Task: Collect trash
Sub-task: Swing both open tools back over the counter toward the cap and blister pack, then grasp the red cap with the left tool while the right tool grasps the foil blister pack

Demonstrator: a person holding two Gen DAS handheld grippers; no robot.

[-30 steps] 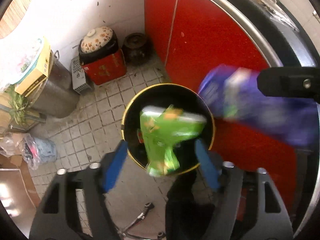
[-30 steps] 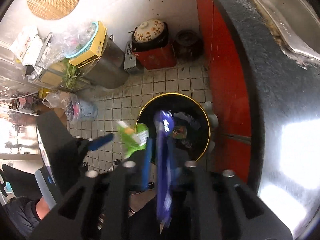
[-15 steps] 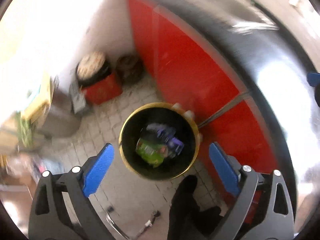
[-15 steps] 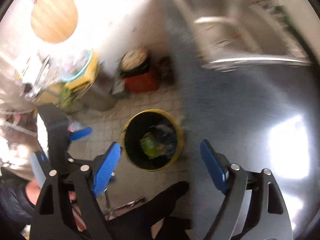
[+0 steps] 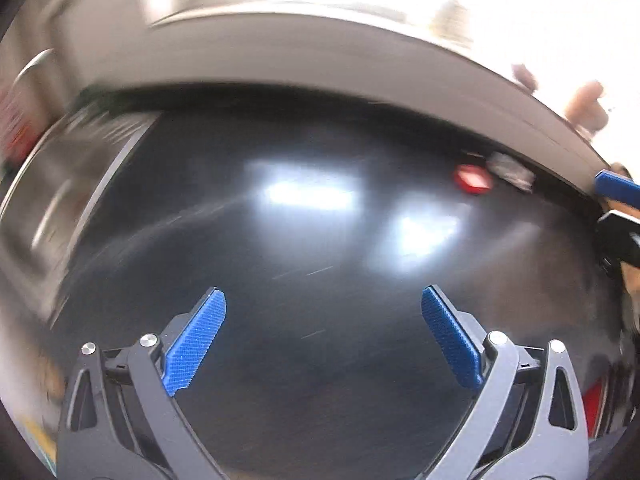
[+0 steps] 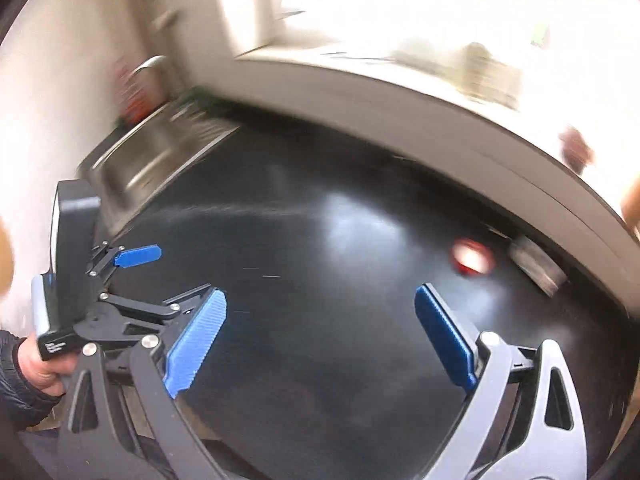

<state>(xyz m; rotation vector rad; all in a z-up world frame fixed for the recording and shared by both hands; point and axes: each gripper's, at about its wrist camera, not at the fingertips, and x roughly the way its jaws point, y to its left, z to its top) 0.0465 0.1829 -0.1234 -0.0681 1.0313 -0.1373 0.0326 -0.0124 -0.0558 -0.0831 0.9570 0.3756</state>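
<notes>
Half a second earlier both cameras had looked down at the yellow-rimmed bin on the tiled floor, with the green and purple wrappers lying inside it; that bin, the floor and the red cabinet fronts had gone from both views, which had swung up onto the counter. A full second earlier each claw had carried a wrapper over the bin; now neither carried anything.

The left claw stood with its fingers wide apart and empty above the counter, its blue pads ribbed and flat on dark grey, open-framed arms. The right claw was spread just as wide and also empty, with the same ribbed blue pads. In the right wrist view the left claw appeared at the left edge, gripped by a hand in a dark sleeve.

The counter was a black, glossy, polished slab that threw back soft white patches of light. On it, near the back wall, lay a small red piece of trash with a shiny look, and just beside it a crumpled grey-silver piece; both were blurred, so I could not tell whether they touched. The right wrist view showed the same pair, red and grey, ahead of the right claw and well apart from it. A brushed stainless-steel sink, rectangular and sunk into the counter, sat at the left end with a curved metal tap above it.
</notes>
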